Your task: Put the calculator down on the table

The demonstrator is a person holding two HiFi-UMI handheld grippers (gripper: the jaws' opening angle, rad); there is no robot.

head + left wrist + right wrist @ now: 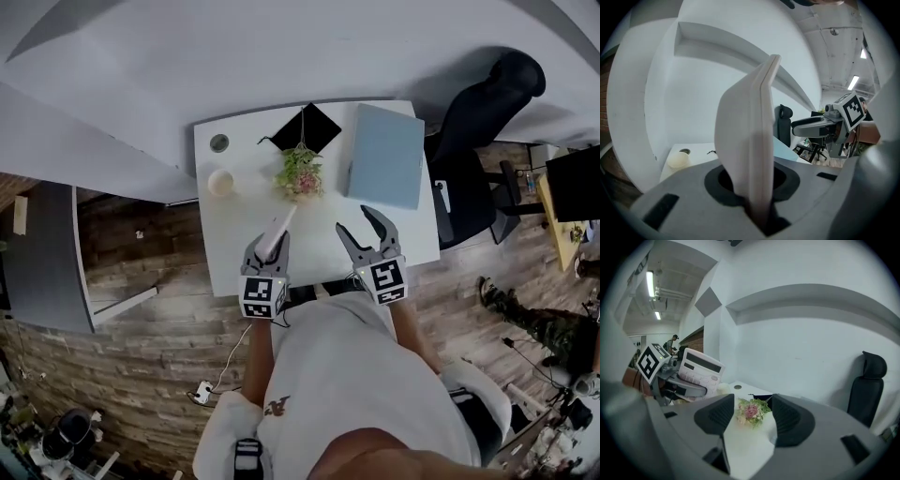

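Observation:
A white calculator stands on edge between the jaws of my left gripper, which is shut on its lower end above the near part of the white table. In the left gripper view the calculator rises edge-on out of the jaws. The right gripper view shows the calculator face-on at left, held off the table. My right gripper hangs open beside it on the right, with nothing between its pads.
On the table stand a small pink flower bunch, a black square pad, a pale blue folder, a cream round thing and a grommet hole. A black office chair stands at the right.

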